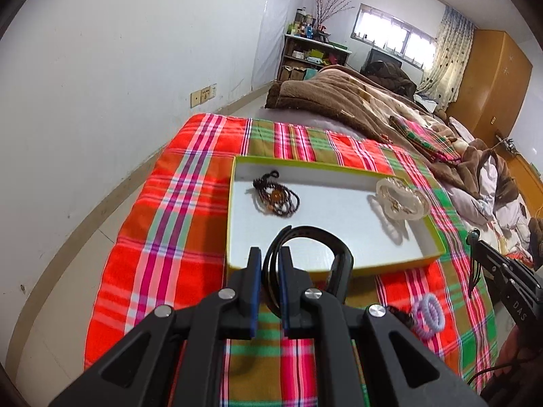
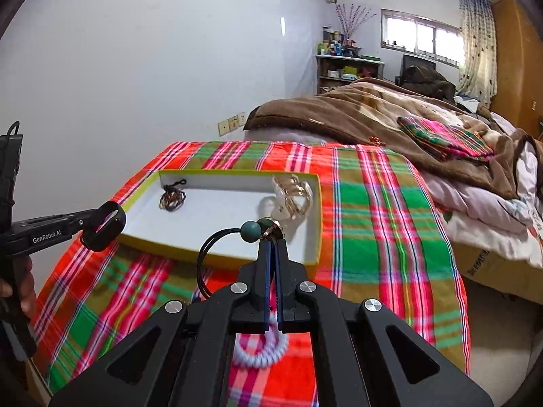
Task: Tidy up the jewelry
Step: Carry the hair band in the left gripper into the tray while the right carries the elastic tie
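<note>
A plaid cloth (image 1: pixel 163 237) covers the bed's near end, carrying a shallow white tray (image 1: pixel 325 220) with a beaded bracelet (image 1: pixel 276 198) at its far left corner and a clear hair claw (image 1: pixel 402 198) at its far right. Above the tray's near edge, the left gripper (image 1: pixel 270 257) clamps a black band (image 1: pixel 305 237); the right gripper (image 2: pixel 272 247) pinches a black cord with a green bead (image 2: pixel 251 230). A lilac coil tie (image 1: pixel 428 315) lies on the cloth's near edge.

On the bed, the tray (image 1: pixel 234 203) holds a beaded bracelet (image 1: pixel 276 198) far left and a hair claw (image 1: pixel 402 198) right, with a coil hair tie (image 1: pixel 428 317) lying near, outside the tray.
</note>
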### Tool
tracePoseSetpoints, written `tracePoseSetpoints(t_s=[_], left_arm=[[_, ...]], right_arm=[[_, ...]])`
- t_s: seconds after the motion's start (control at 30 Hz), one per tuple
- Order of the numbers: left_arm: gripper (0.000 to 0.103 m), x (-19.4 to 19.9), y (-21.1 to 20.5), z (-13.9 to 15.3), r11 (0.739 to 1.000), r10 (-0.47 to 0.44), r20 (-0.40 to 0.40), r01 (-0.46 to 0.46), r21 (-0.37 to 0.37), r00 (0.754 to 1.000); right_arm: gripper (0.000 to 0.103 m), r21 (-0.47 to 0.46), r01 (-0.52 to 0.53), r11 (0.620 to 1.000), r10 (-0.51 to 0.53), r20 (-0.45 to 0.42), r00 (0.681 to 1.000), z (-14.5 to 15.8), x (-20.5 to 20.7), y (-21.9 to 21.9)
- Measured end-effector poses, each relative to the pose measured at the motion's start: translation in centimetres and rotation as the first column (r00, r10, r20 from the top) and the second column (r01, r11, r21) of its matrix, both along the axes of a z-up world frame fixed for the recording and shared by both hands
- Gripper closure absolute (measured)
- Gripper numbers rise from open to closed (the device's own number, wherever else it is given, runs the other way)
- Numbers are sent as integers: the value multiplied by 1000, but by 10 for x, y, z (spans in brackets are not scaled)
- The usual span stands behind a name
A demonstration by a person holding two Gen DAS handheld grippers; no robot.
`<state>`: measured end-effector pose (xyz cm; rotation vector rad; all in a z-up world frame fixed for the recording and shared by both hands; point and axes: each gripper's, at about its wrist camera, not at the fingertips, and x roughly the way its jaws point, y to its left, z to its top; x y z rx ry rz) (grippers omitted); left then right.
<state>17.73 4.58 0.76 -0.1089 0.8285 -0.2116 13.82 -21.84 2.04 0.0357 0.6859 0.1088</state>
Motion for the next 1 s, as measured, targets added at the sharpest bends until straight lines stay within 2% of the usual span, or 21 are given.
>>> tracePoseSetpoints(t_s=[0.23, 0.5, 1.0], left_arm=[[93, 25, 4, -5, 1000, 19, -13, -19, -12, 1000], [93, 50, 3, -16, 1000, 23, -34, -23, -3, 999], [93, 81, -4, -37, 1000, 15, -78, -14, 14, 997]], right_arm=[[101, -6, -34, 999, 34, -29, 999, 2, 39, 9], [101, -10, -56, 998, 55, -80, 995, -9, 90, 22], [101, -34, -75, 997, 68, -167, 984, -35, 147, 40]])
